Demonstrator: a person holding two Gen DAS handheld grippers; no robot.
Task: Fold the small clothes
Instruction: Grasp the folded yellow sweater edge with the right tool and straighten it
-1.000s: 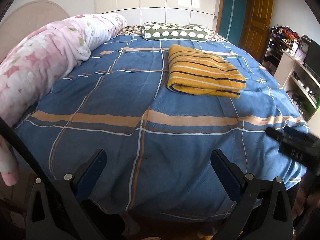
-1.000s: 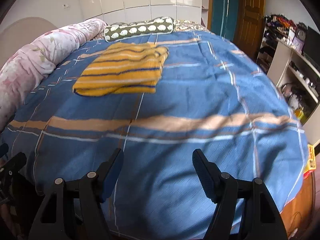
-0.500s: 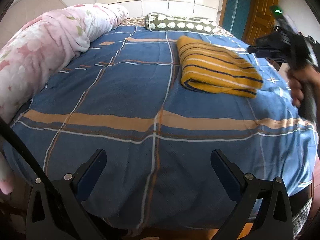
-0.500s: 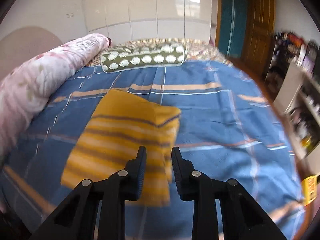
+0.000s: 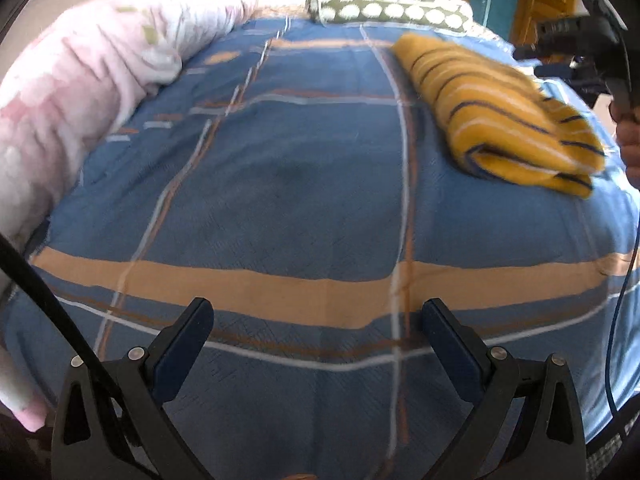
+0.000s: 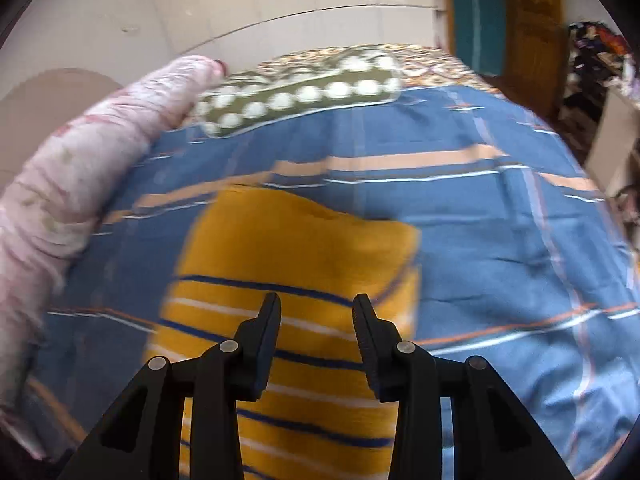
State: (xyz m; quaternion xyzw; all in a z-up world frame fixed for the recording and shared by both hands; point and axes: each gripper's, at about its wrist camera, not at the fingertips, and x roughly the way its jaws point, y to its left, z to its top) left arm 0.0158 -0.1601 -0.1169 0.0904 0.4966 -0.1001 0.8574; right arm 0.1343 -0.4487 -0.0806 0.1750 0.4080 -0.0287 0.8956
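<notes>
We see the folded yellow striped garment (image 5: 500, 116) lying on the blue plaid bedspread (image 5: 280, 184). Our right hand-held gripper (image 6: 316, 312) hovers over it, jaws partly apart after just opening, gripping nothing. Our left hand-held gripper (image 5: 316, 320) gapes wide, empty.

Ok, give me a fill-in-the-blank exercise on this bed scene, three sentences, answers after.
1. The folded garment has a ____ ground with dark blue and white stripes.
2. The right gripper hovers over the garment with nothing ____ its jaws.
3. The rolled pink quilt lies along the ____ side of the bed cover in both views.

Missing words: yellow; between; left
</notes>
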